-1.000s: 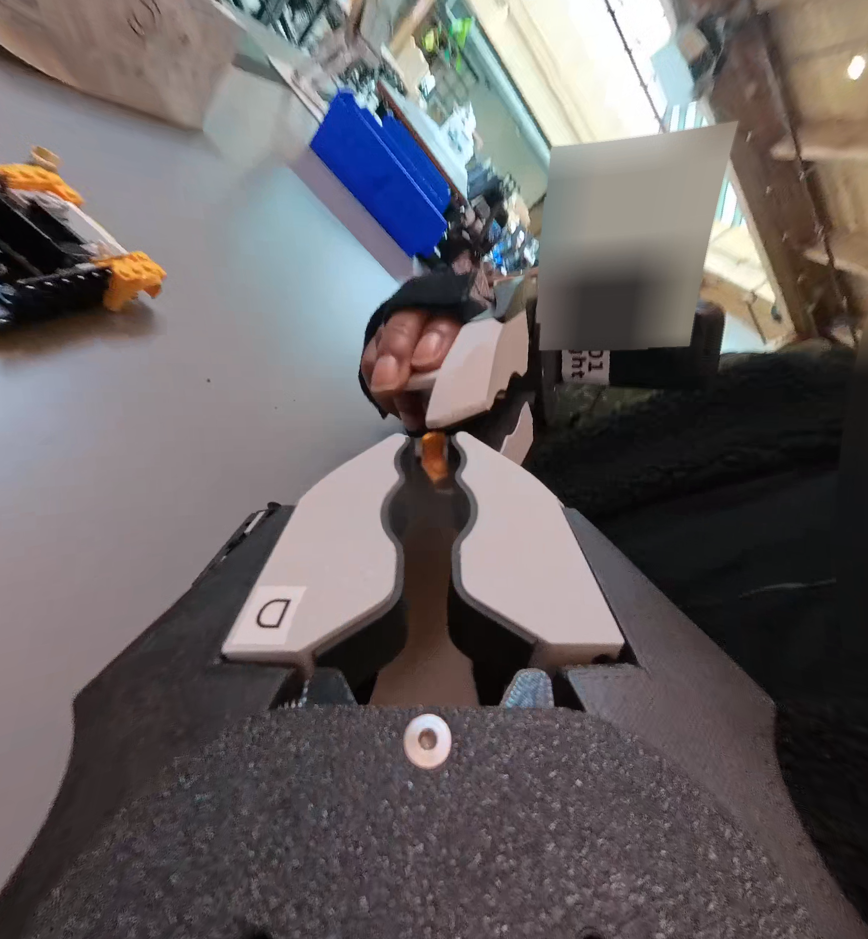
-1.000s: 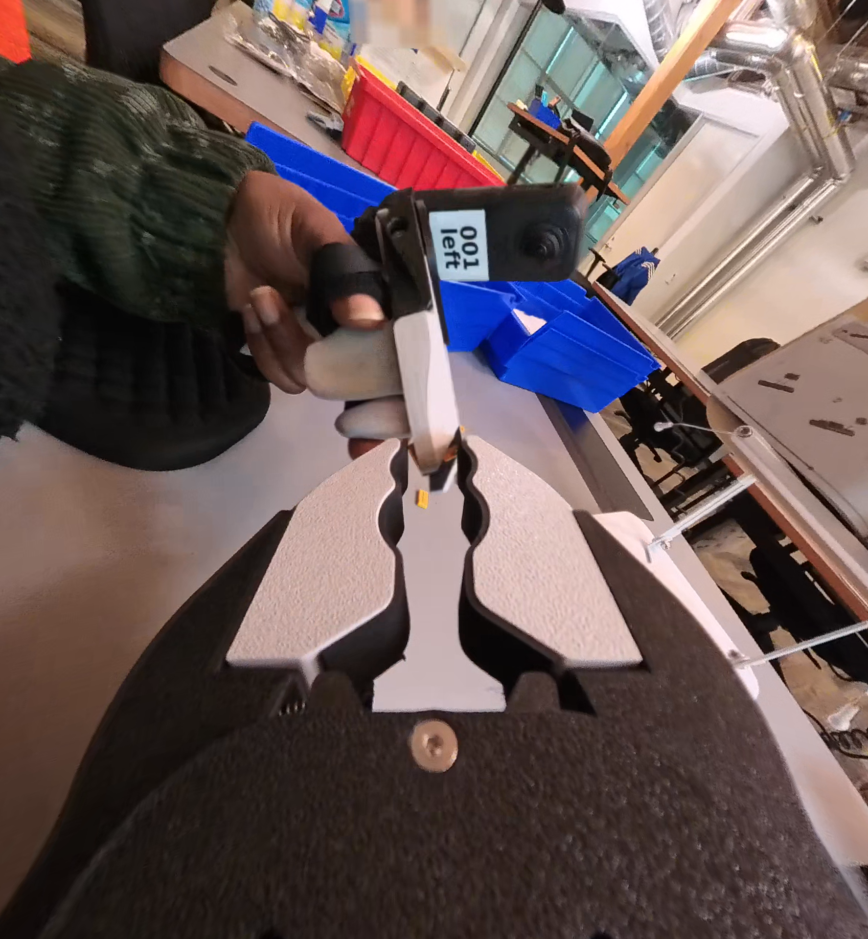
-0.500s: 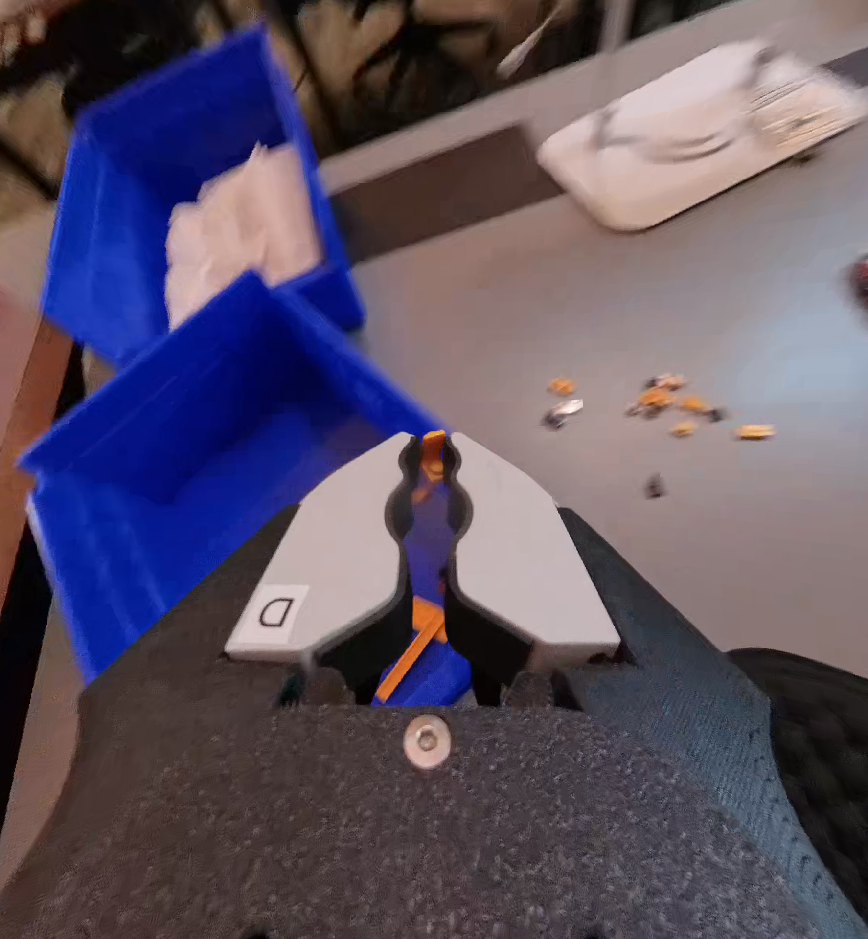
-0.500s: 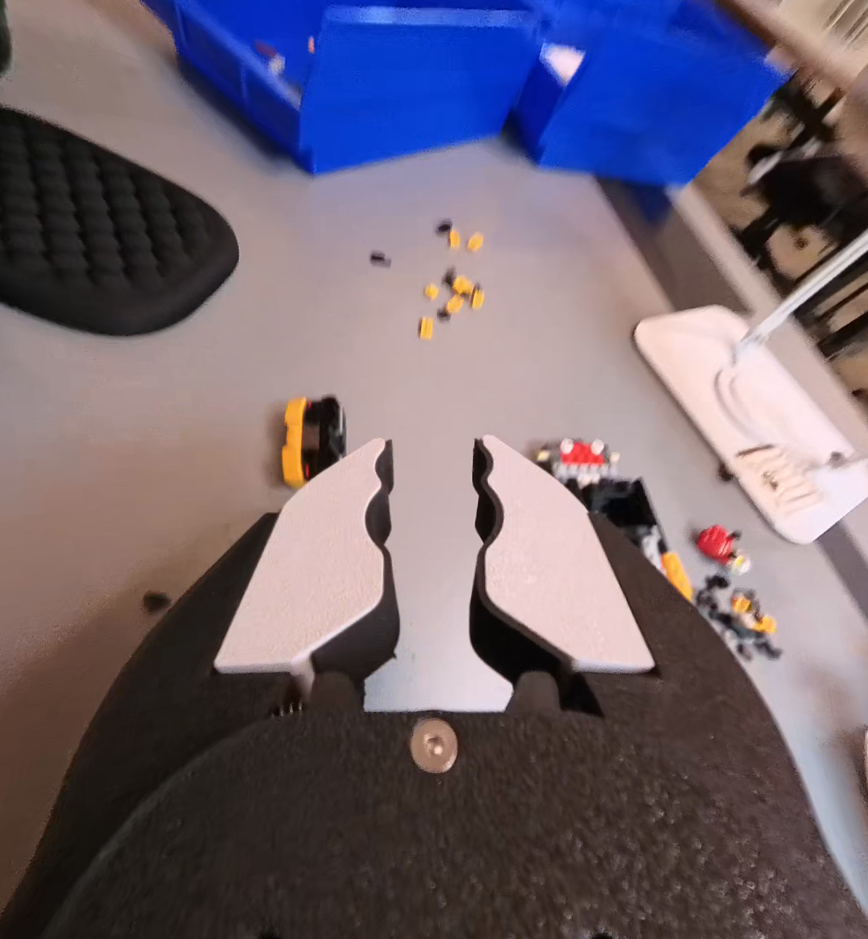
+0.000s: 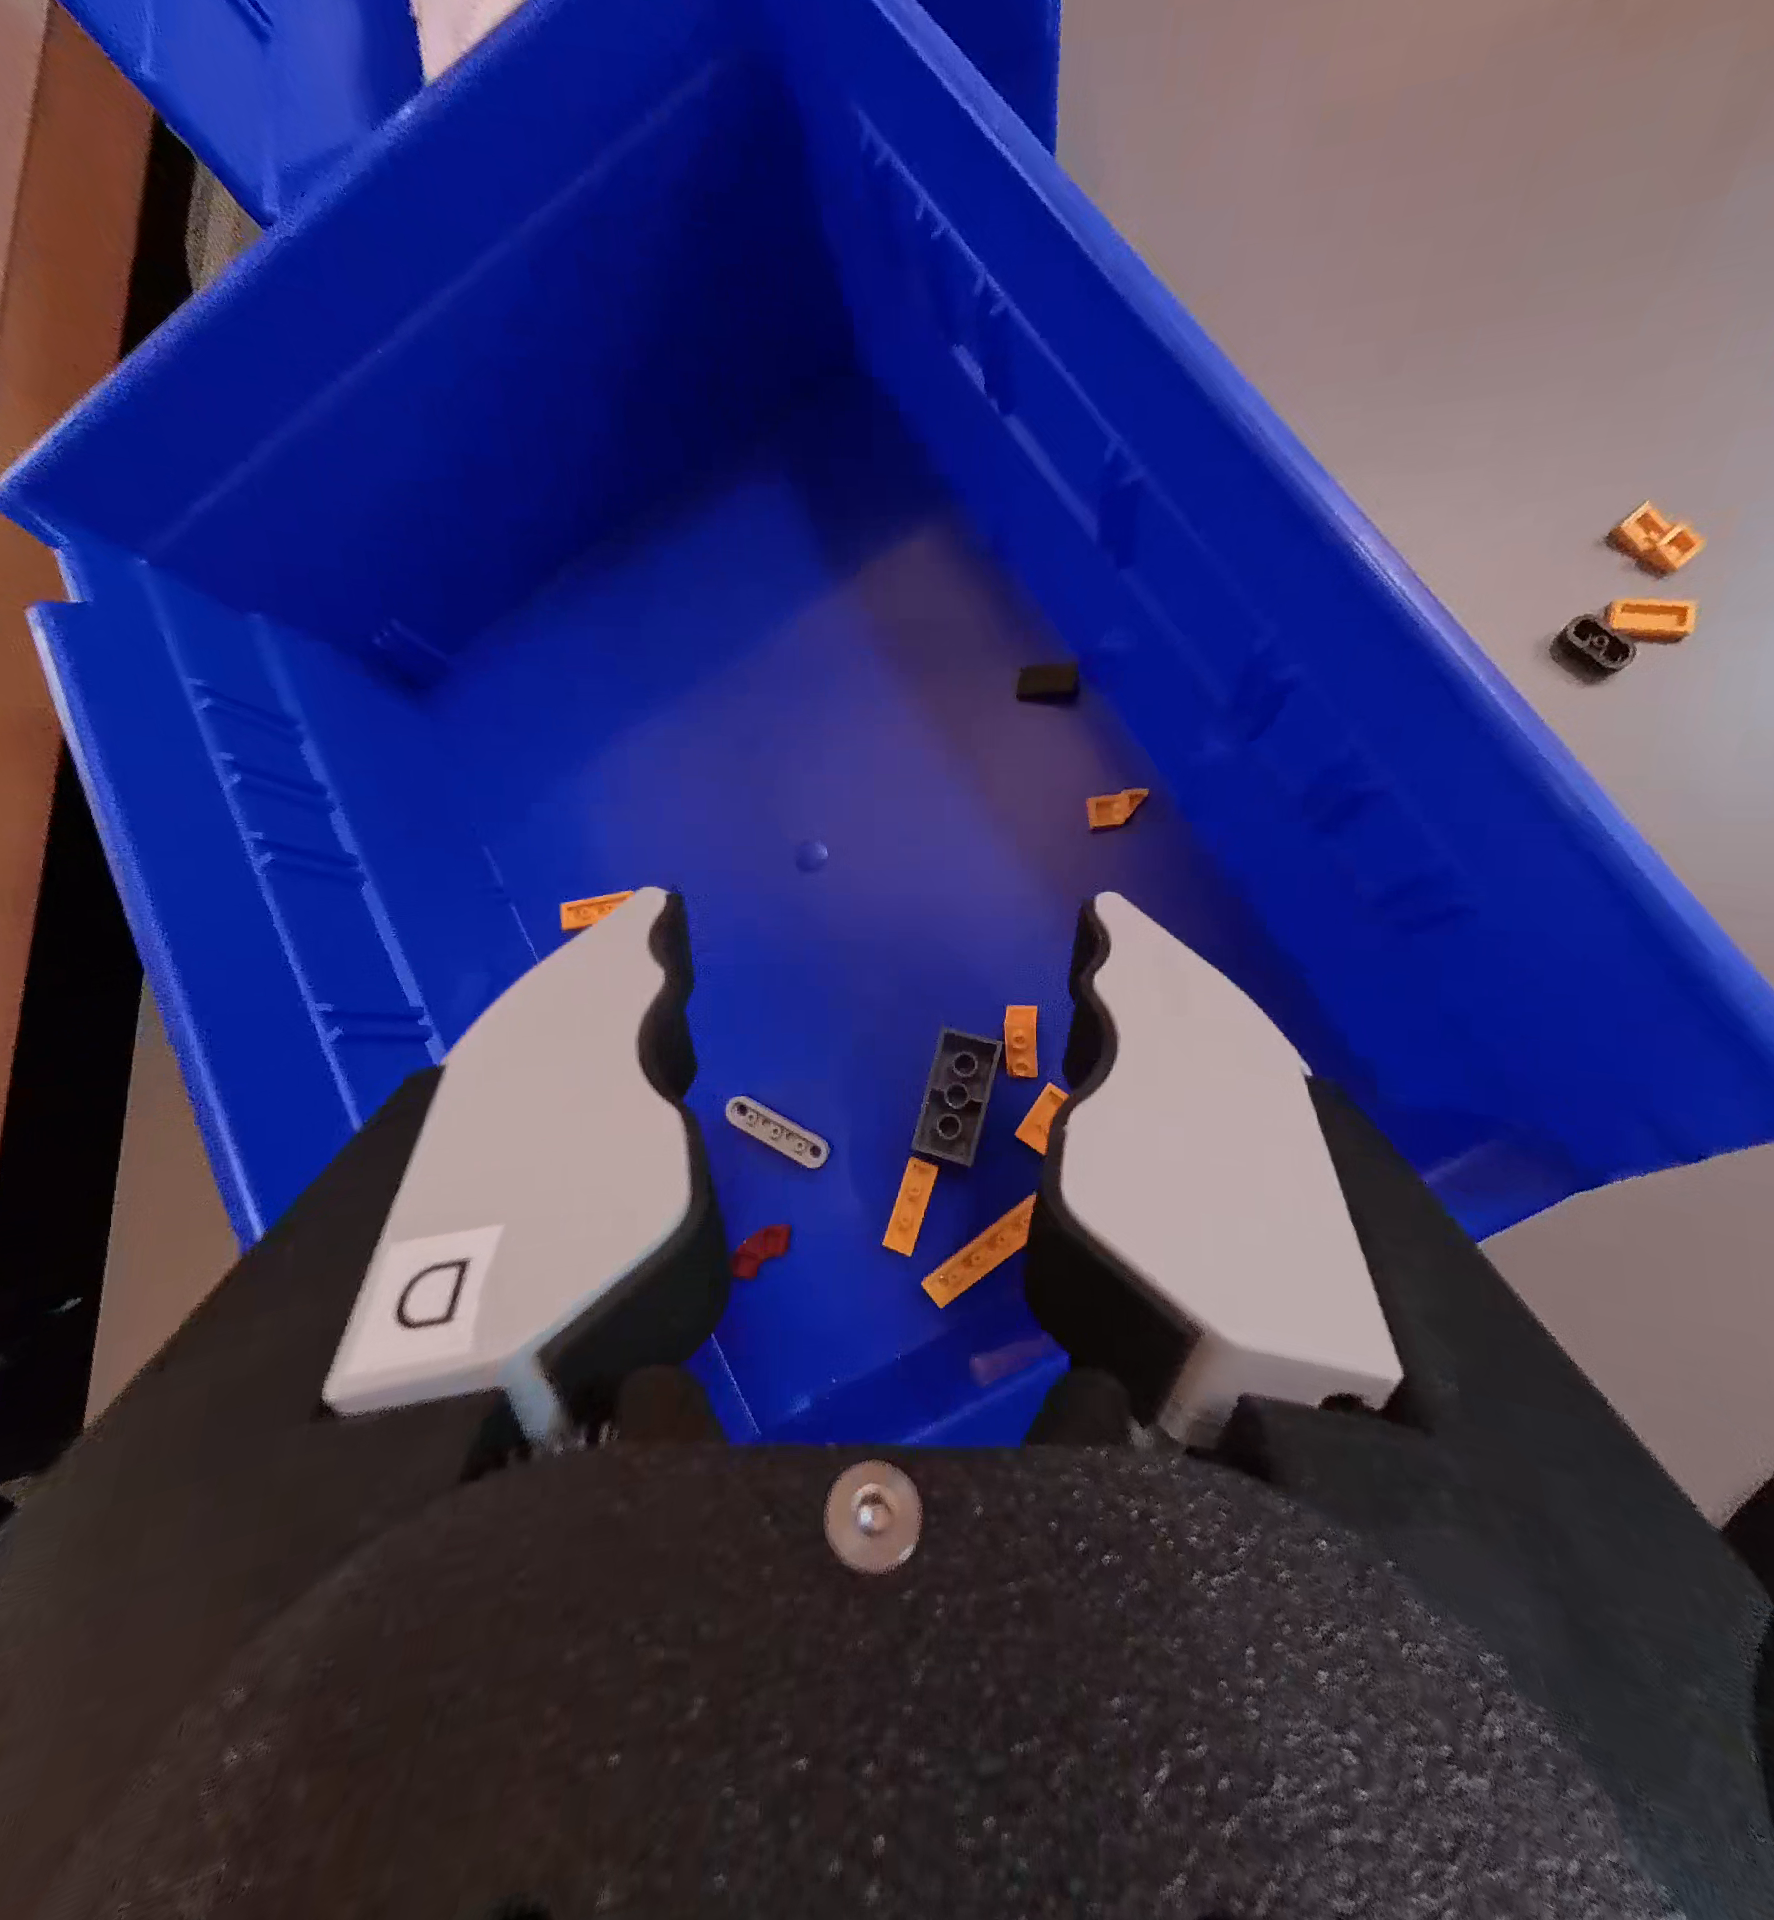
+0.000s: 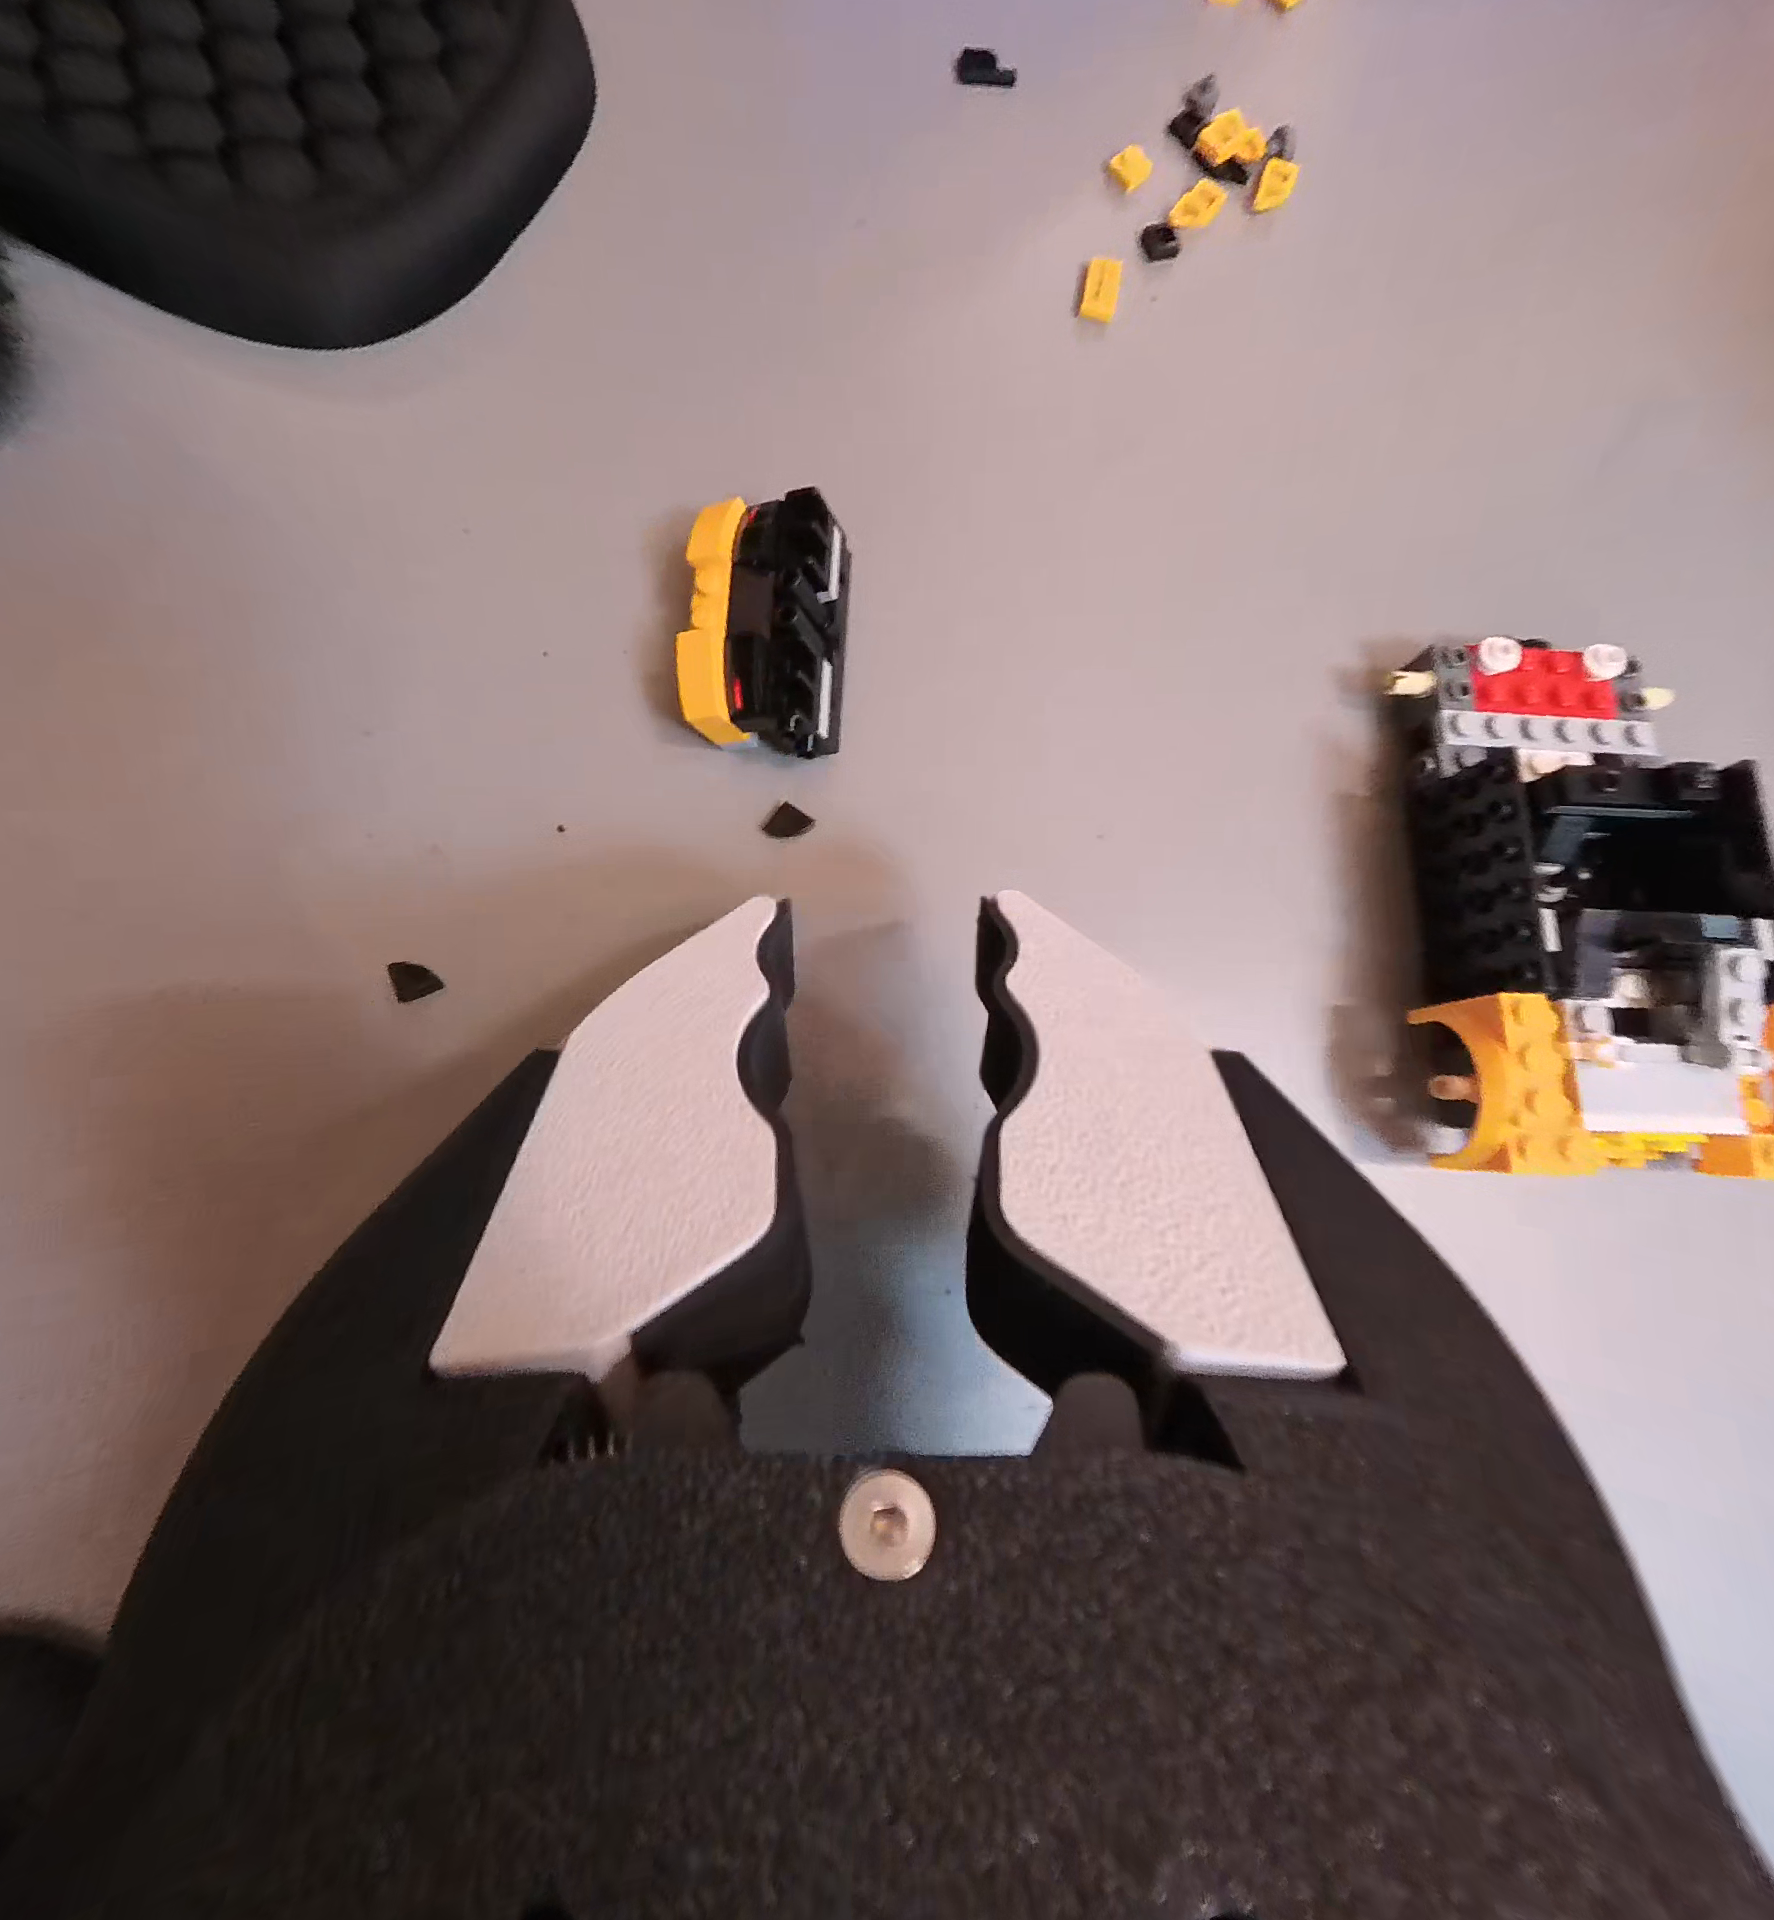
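A: What differed from half a second before?

B: The left gripper [image 5: 881, 914] had been pinched on a small orange piece at the near edge of the blue bin [image 5: 571, 343]. Now it hung over the bin's floor with its jaws spread wide and nothing between the pads. Loose pieces lay below: a dark grey brick [image 5: 956, 1097], several orange plates [image 5: 976, 1262], a grey strip with holes [image 5: 777, 1132] and a small red piece [image 5: 761, 1249]. Which orange one it had carried, I could not tell.

A: And the right one?

B: The right gripper [image 6: 883, 920] stood released as before, jaws partly apart, empty, over bare grey counter [image 6: 343, 727]. The view had sharpened, and the yellow-and-black block [image 6: 758, 623] lay farther ahead of the fingertips than earlier.

A: How much room was there?

B: On the left, the bin's walls rose on both sides and at the far end; the middle of the floor was free. Outside its right wall, a few orange and black bits [image 5: 1631, 592] lay on the counter. On the right, open counter ahead, with a black chip [image 6: 786, 821] just beyond the left fingertip and another [image 6: 412, 980] off to the left. The half-built brick model [image 6: 1600, 914] stood well to the right, a scatter of yellow and black pieces [image 6: 1195, 177] far ahead, a black cushioned pad [image 6: 259, 145] at the far left.
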Motion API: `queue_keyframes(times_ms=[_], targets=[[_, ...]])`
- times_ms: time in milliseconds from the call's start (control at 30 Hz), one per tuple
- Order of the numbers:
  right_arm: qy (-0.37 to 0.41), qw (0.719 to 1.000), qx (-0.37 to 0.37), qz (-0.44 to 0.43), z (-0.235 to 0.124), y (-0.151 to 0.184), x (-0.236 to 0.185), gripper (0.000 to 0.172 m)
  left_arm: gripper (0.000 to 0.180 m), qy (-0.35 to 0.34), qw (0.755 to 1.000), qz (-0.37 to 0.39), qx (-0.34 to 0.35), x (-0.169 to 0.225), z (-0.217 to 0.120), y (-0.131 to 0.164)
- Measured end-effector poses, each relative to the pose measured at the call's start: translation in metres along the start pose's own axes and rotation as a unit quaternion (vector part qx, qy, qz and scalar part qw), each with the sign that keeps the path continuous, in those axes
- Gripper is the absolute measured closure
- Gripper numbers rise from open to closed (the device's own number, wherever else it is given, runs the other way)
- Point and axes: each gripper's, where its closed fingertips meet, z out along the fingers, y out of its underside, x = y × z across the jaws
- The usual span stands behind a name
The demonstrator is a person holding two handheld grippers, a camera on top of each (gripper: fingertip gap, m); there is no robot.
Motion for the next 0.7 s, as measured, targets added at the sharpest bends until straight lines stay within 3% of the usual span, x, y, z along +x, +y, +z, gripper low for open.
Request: queue_keyframes(times_ms=[133, 233, 367, 500, 700], targets=[[-0.047, 0.999, -0.015, -0.005, 0.002, 0.005, -0.016, 0.138, 0.117, 0.002, 0.999, 0.009, 0.038, 0.002, -0.009, -0.012], [-0.065, 0.997, -0.030, -0.017, 0.004, 0.009, -0.025, 0.138, 0.129, 0.013, 0.988, 0.040, 0.145, 0.017, -0.038, -0.046], [-0.050, 0.998, -0.024, -0.015, 0.012, 0.004, -0.022, 0.139, 0.143, 0.168, 0.947, 0.107, 0.254, 0.099, -0.081, -0.076], [-0.038, 0.999, -0.025, -0.015, 0.026, -0.002, -0.021, 0.146, 0.145, 0.310, 0.891, 0.191, 0.272, 0.185, -0.102, -0.072], [-0.036, 0.998, -0.045, 0.007, 0.031, -0.004, -0.021, 0.156, 0.148, 0.384, 0.840, 0.302, 0.234, 0.261, -0.094, -0.040]])
